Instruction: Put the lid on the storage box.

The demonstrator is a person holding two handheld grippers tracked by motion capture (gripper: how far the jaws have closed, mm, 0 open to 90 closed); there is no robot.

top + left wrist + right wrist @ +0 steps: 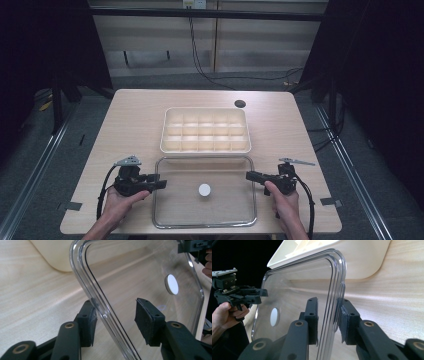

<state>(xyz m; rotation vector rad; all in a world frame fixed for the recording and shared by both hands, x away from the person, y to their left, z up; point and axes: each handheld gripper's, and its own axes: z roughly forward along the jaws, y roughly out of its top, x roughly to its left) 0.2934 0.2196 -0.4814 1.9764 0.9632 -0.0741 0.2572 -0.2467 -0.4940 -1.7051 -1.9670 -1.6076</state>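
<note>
Looking down from the high view, I see a clear plastic lid (204, 191) lying flat on the wooden bench (130, 125), near the front edge, with a small white round knob (204, 189) at its middle. Just behind it, touching or nearly touching its far rim, sits a cream tray (205, 130) divided into rows of small compartments.

My left hand-held gripper (159, 183) comes in at the lid's left edge, held by the left hand (120, 200). In the left gripper view the jaws stand fairly wide, one pad on each side of the lid's raised rim (100, 302); the outer pad looks close to the rim, the inner one is well apart from it.

My right hand-held gripper (250, 175), held by the right hand (284, 199), reaches the lid's right edge. In the right gripper view its jaws are narrower, straddling the rim (335, 297) near the lid's far right corner. The pads sit just beside the plastic on both sides; whether they actually press it I cannot tell through the glare.

A dark round hole (240, 104) marks the bench behind the tray.
</note>
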